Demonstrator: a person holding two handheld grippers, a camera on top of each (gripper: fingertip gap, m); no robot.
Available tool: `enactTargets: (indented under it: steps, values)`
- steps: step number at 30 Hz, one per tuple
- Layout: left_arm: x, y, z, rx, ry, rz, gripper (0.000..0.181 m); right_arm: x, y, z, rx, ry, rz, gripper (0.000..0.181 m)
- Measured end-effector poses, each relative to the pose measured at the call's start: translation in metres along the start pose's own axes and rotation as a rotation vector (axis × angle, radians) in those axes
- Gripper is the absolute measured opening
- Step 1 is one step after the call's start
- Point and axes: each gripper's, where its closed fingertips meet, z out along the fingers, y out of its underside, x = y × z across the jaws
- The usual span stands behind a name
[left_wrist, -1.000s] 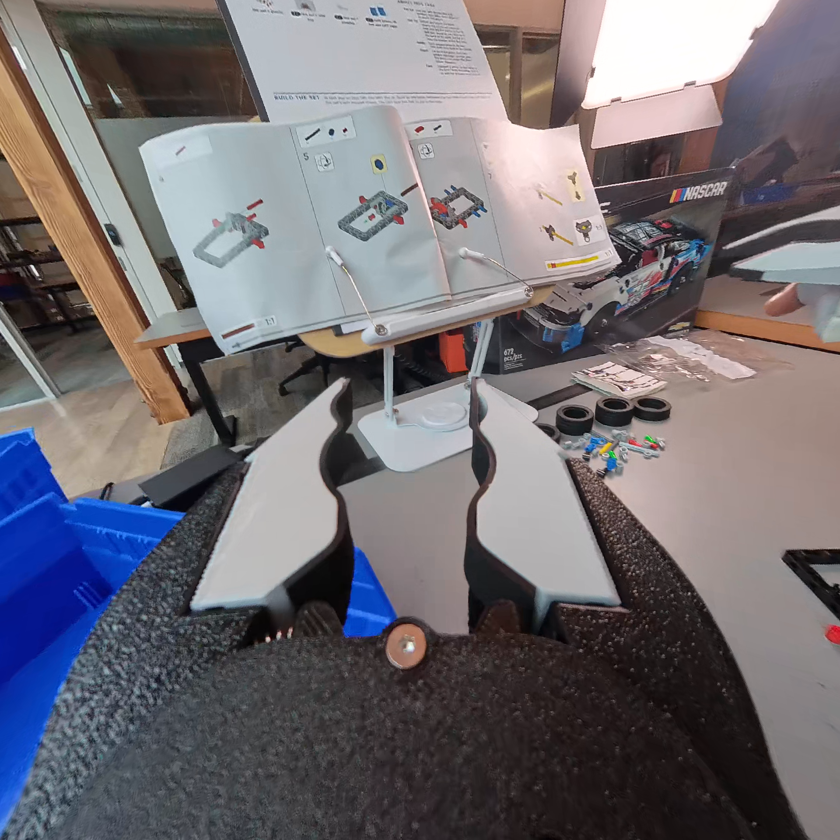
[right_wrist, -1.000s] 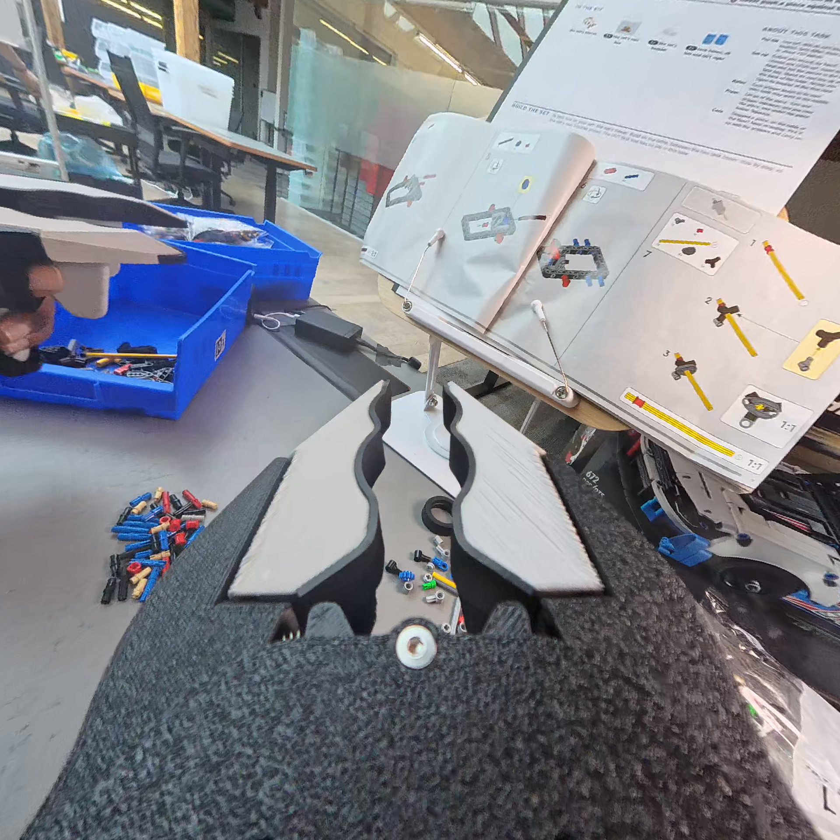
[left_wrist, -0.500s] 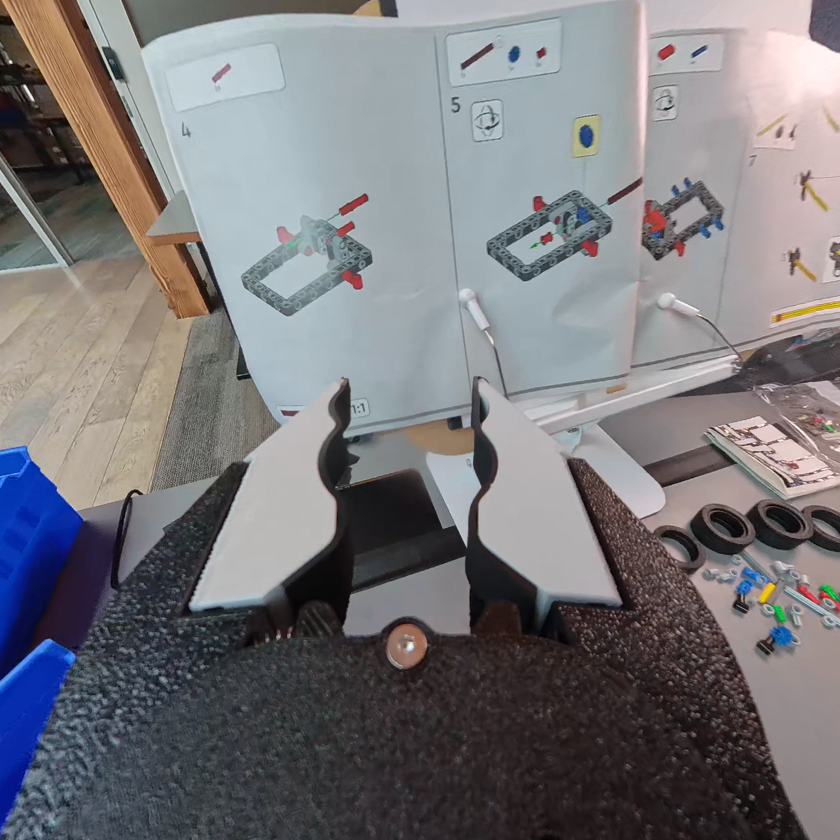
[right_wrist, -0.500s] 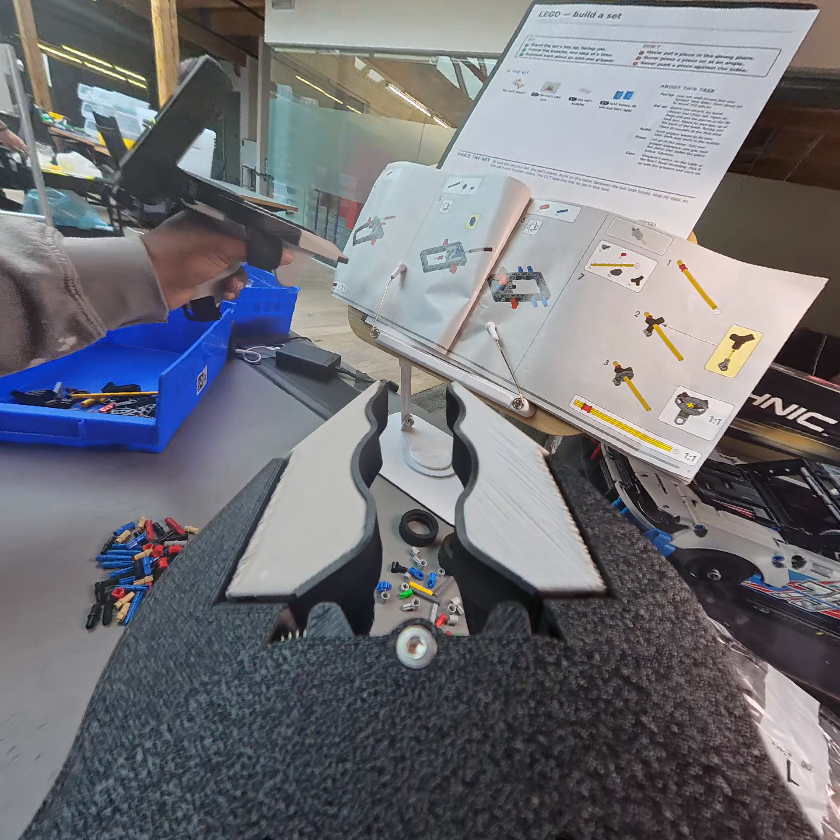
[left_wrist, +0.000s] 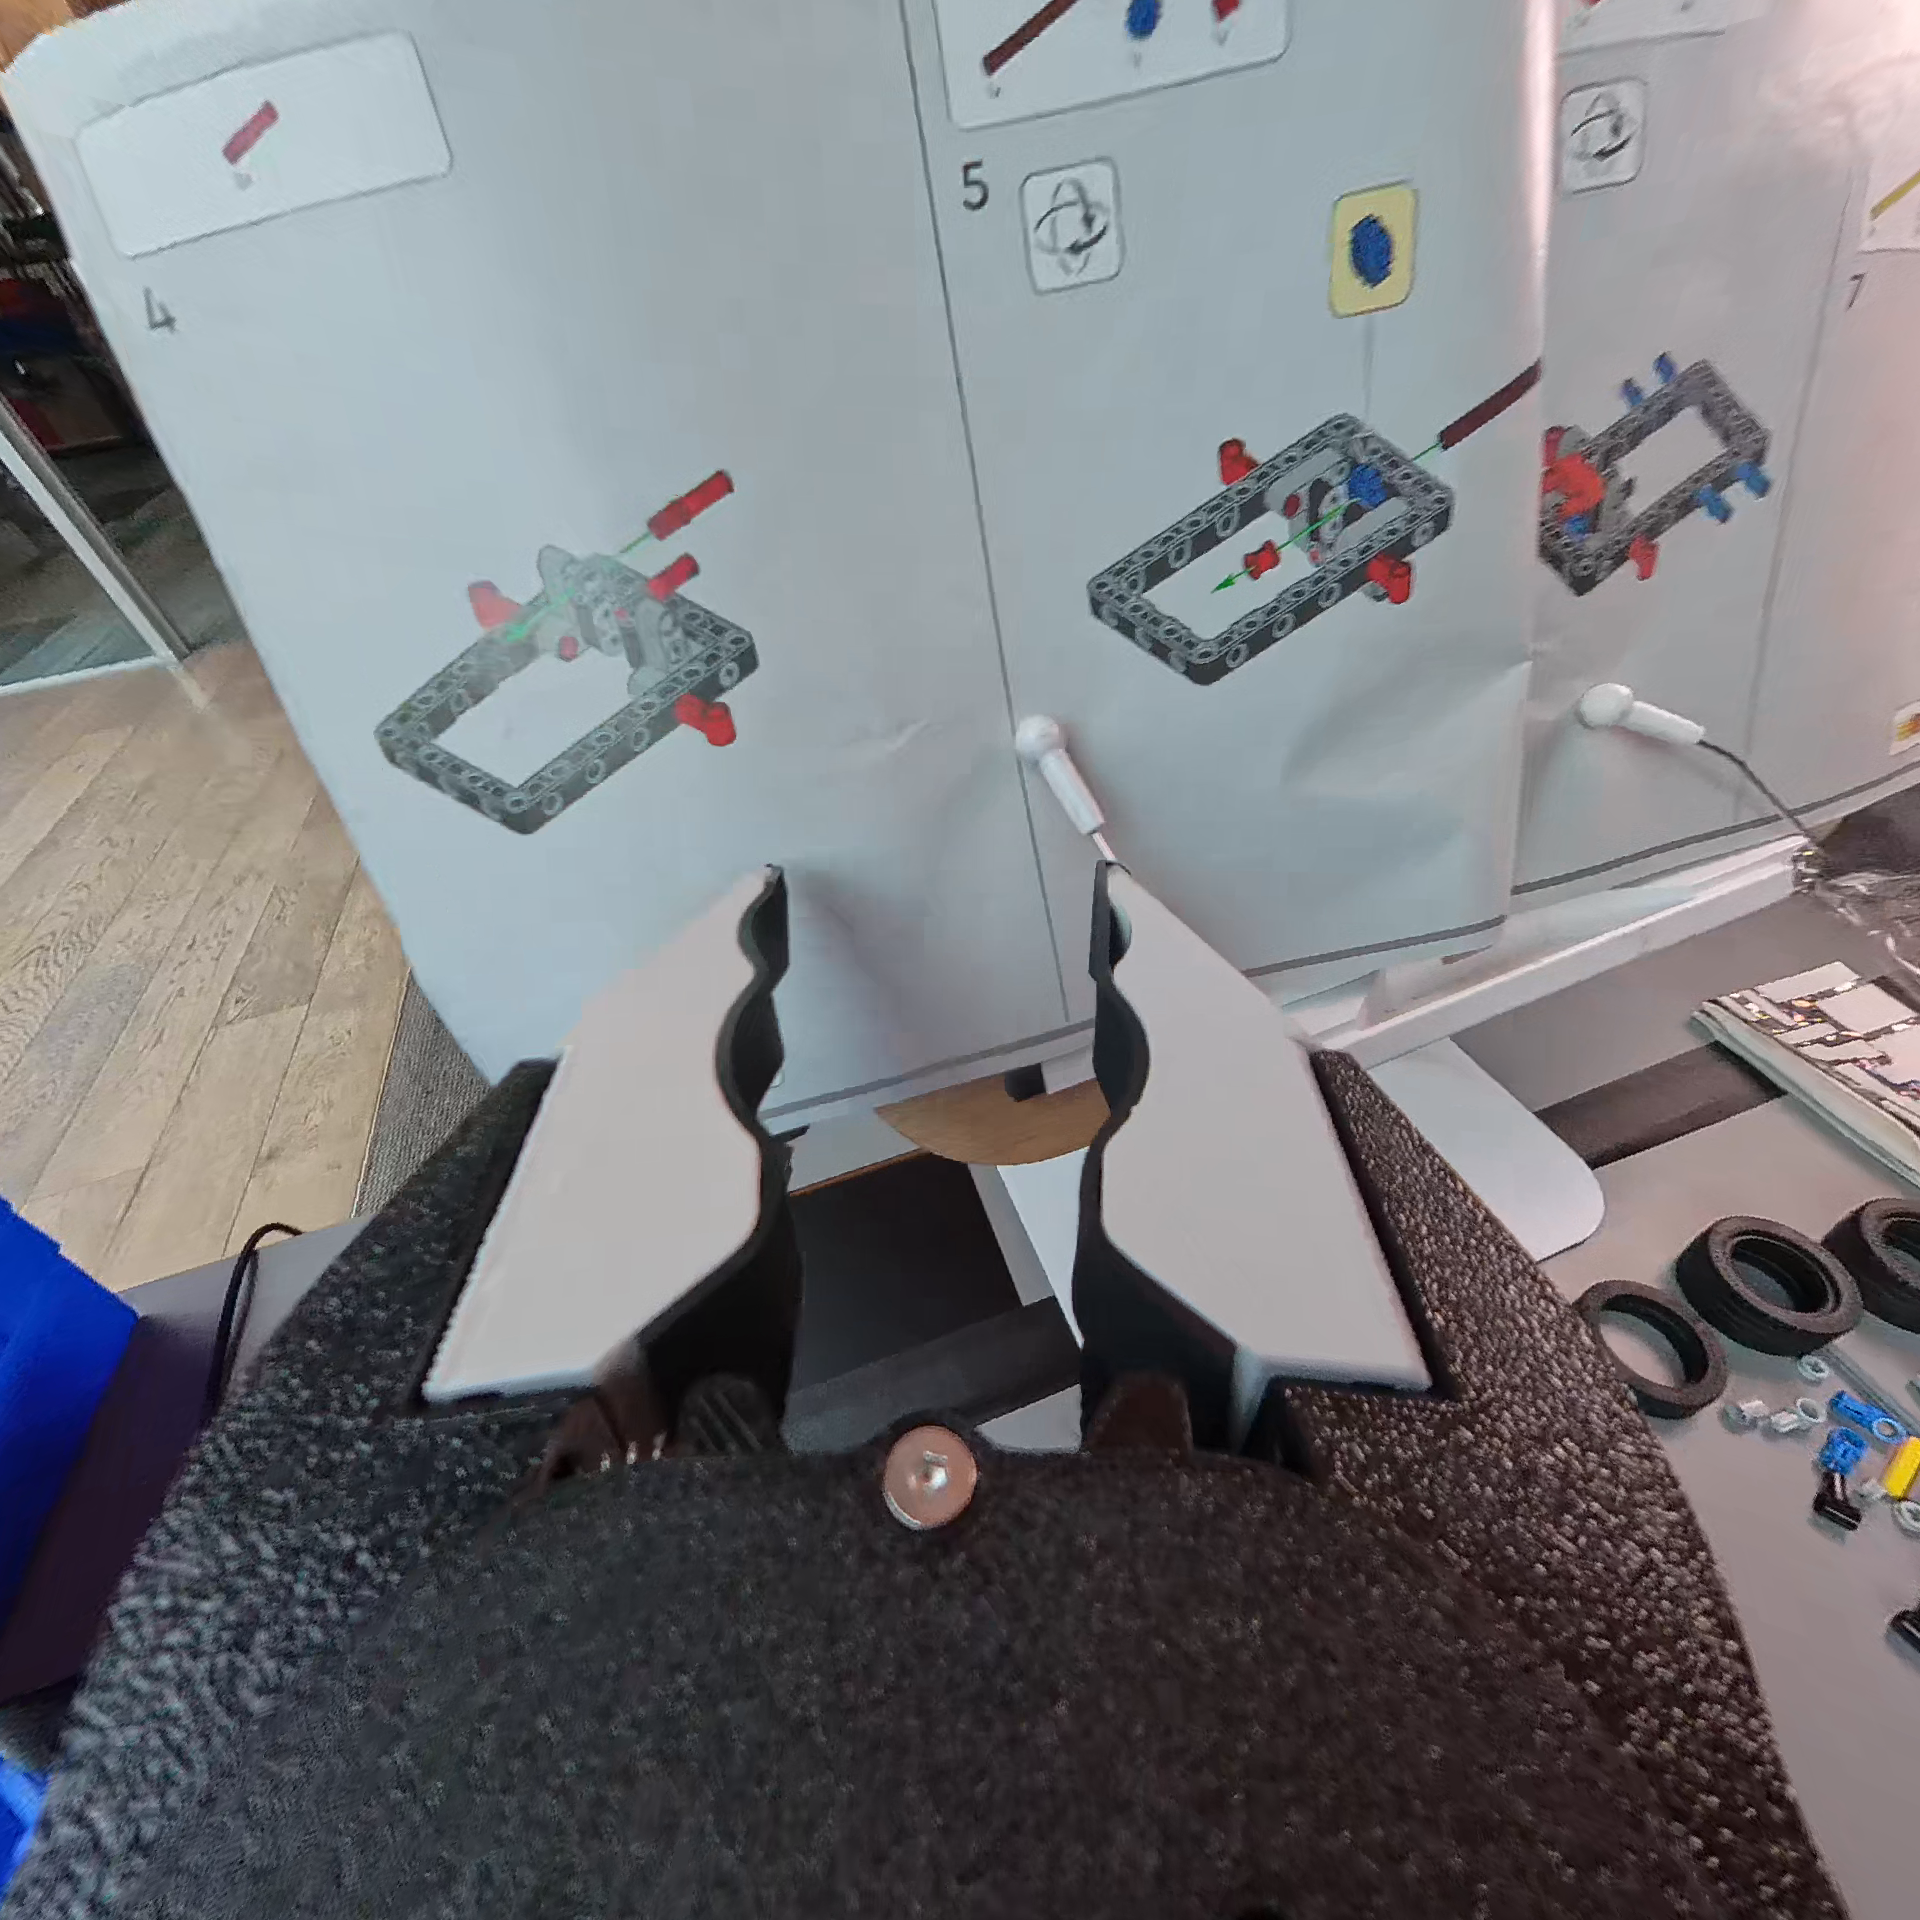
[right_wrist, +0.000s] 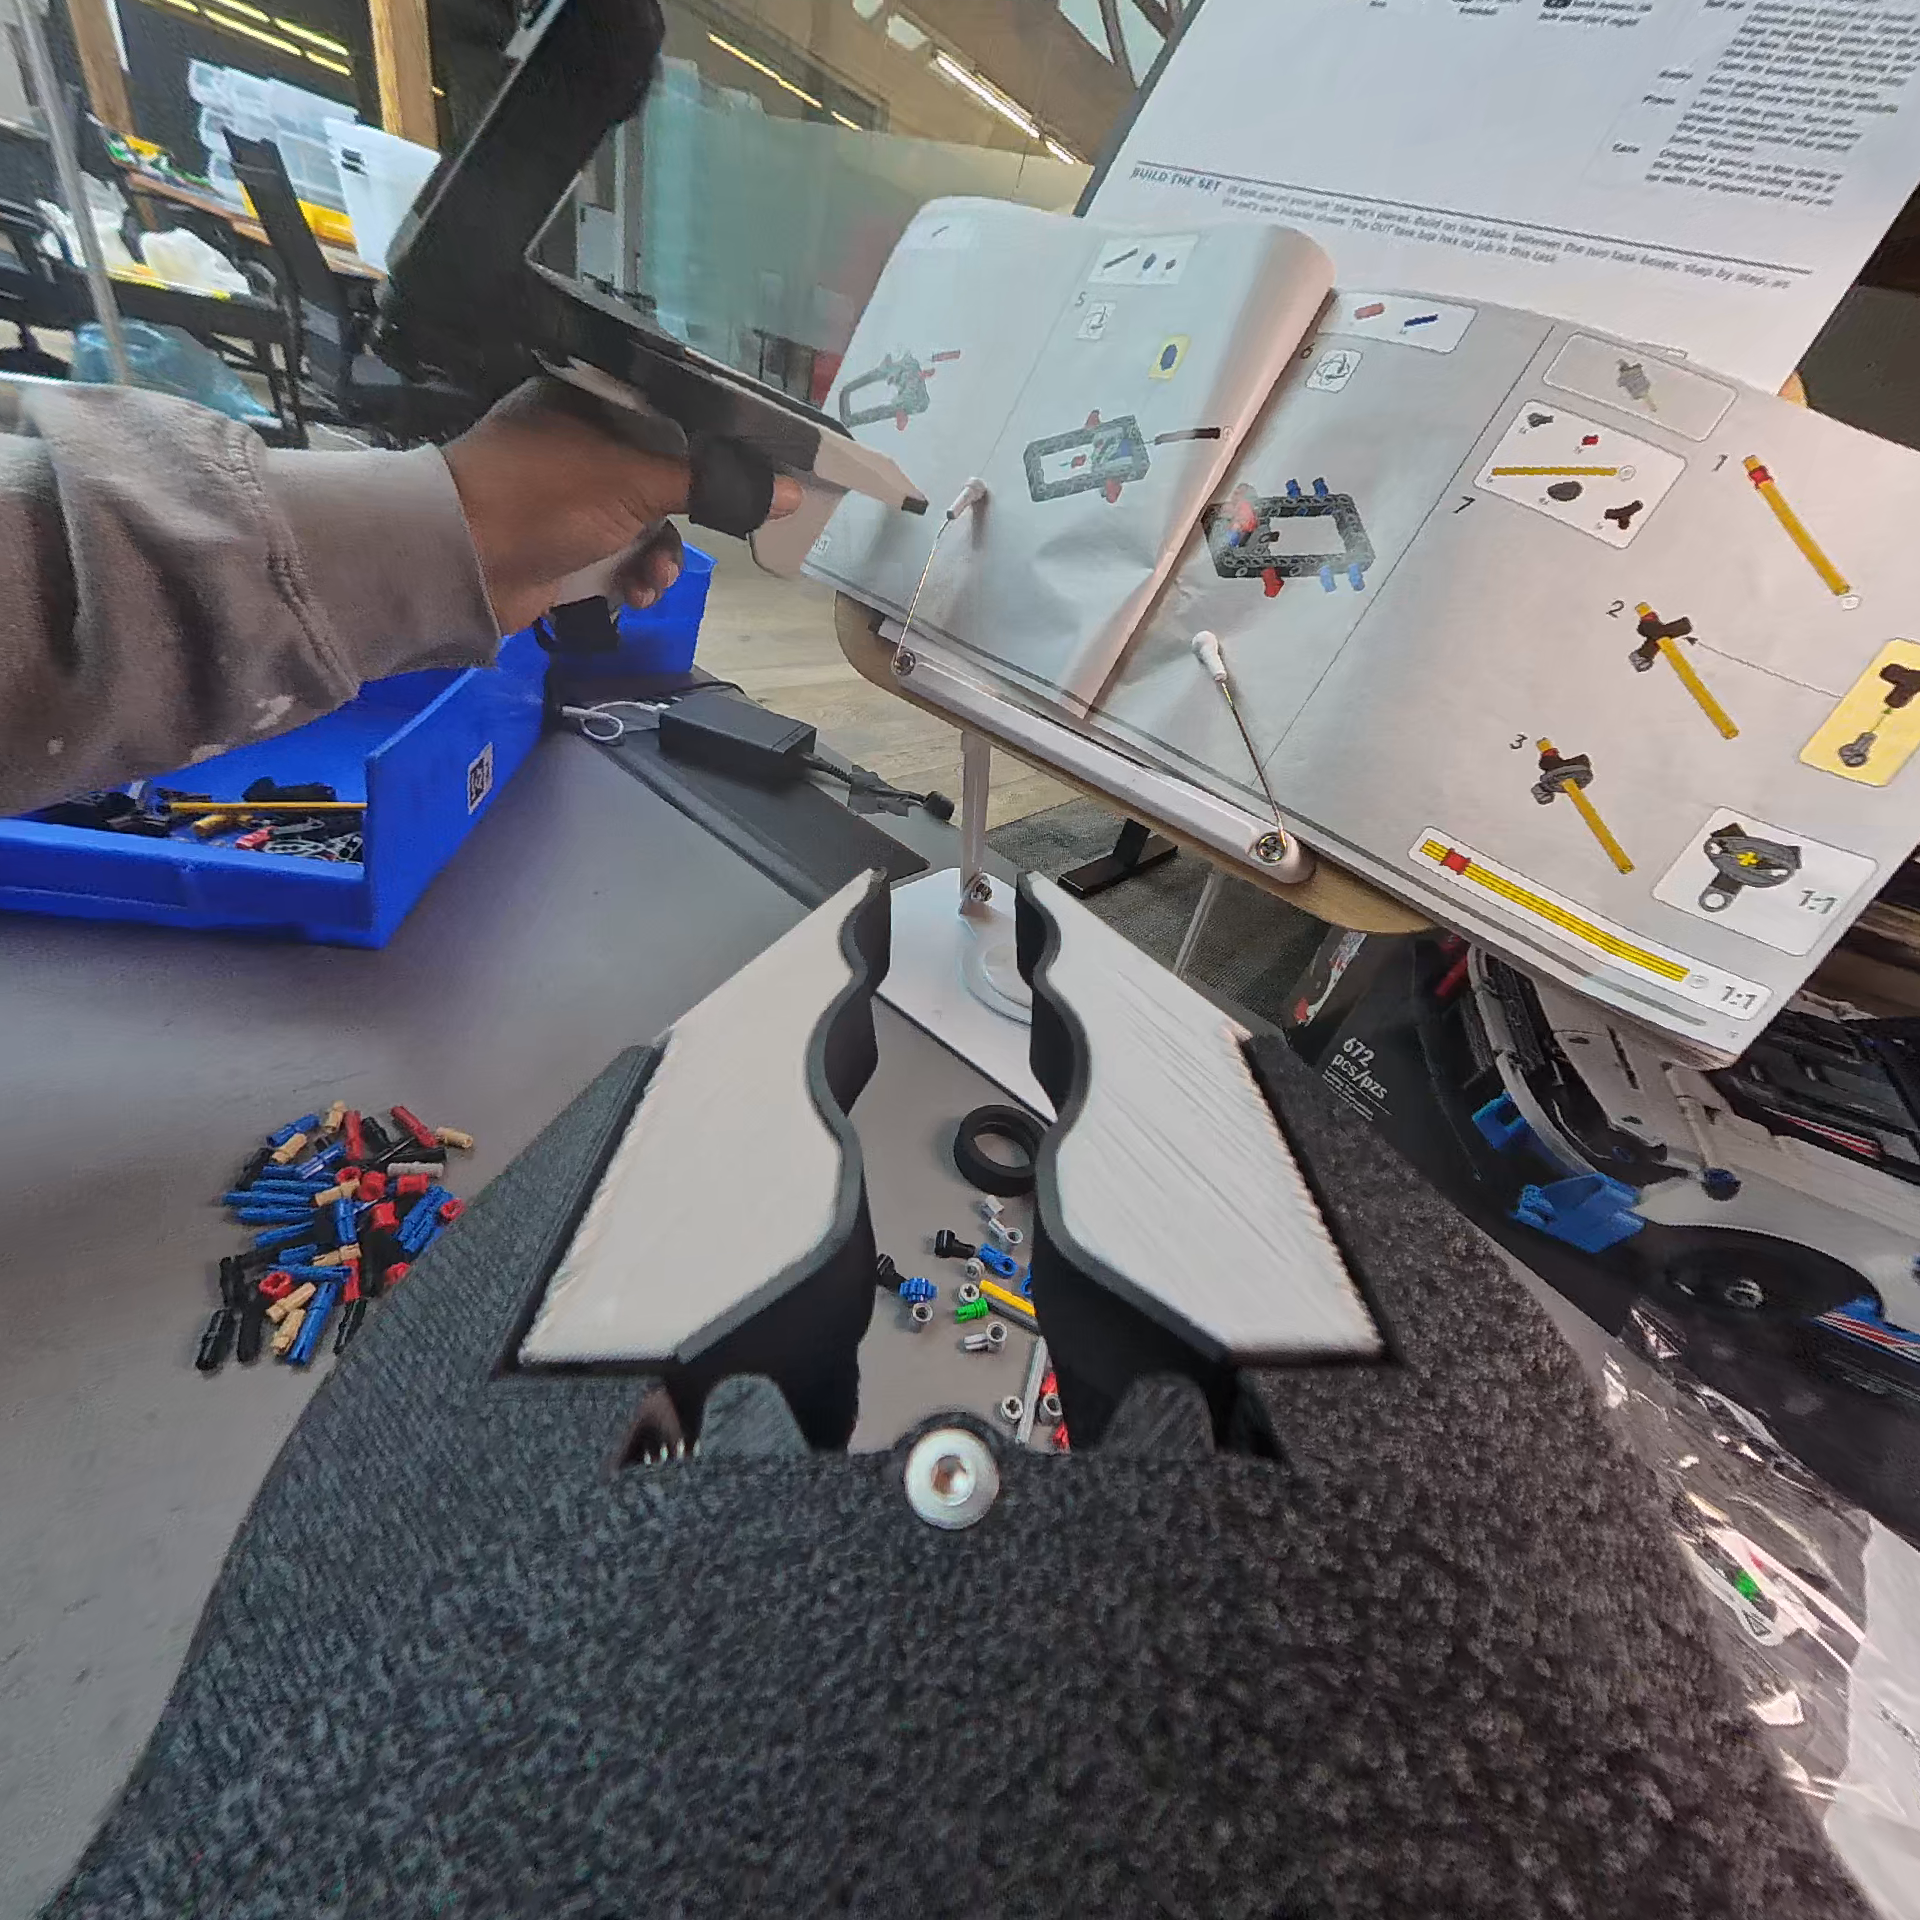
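Note:
My left gripper (left_wrist: 935, 894) is open and empty, held close in front of the open instruction booklet (left_wrist: 727, 416) on its stand. Its tips are just below the left white-tipped wire page holder (left_wrist: 1049, 758). In the right wrist view the left gripper (right_wrist: 904, 504), held by a hand (right_wrist: 561, 499), has its tips at the booklet's (right_wrist: 1143, 468) left page, beside that page holder (right_wrist: 966, 494). My right gripper (right_wrist: 951, 894) is open with a narrow gap and empty, above the table. Below it lie small loose parts (right_wrist: 977, 1288) and a black tyre (right_wrist: 997, 1148).
A blue bin (right_wrist: 416, 769) with parts stands at the left, and a pile of small pins (right_wrist: 332, 1226) lies in front of it. A power adapter (right_wrist: 738, 738) lies behind. The stand's white base (left_wrist: 1455, 1143), tyres (left_wrist: 1766, 1288) and the car set's box (right_wrist: 1662, 1143) are at the right. The grippers' ends are close to 30 centimeters from one another.
My left gripper has moved forward and up to the booklet's left page, which now fills its view. My right gripper has hardly moved; both stay open.

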Motion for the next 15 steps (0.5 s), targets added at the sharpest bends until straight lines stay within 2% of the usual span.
enactTargets:
  steps: [2, 5, 6, 8, 10, 13, 15]
  values:
    - [0.017, -0.002, -0.006, 0.031, 0.049, -0.003, 0.051, -0.004, 0.003, 0.004, -0.009, -0.007, -0.003, 0.024]
    - [0.034, 0.017, 0.003, -0.062, 0.113, 0.021, 0.049, -0.012, 0.005, 0.01, -0.016, -0.033, 0.028, 0.024]
    - [0.034, 0.023, 0.008, -0.089, 0.111, 0.038, 0.044, -0.015, 0.005, 0.011, -0.017, -0.039, 0.029, 0.024]
    - [0.034, 0.028, 0.012, -0.109, 0.133, 0.043, 0.019, -0.019, 0.005, 0.011, -0.02, -0.037, 0.0, 0.024]
    - [0.035, 0.03, 0.01, -0.122, 0.165, -0.032, 0.005, -0.018, 0.005, 0.008, -0.025, -0.026, -0.033, 0.024]
    - [0.025, 0.042, 0.001, -0.13, 0.125, -0.19, 0.007, -0.014, 0.009, 0.007, -0.031, -0.024, -0.003, 0.024]
    - [0.023, 0.055, -0.005, -0.129, 0.153, -0.426, 0.009, -0.012, 0.012, 0.009, -0.031, -0.033, 0.043, 0.023]
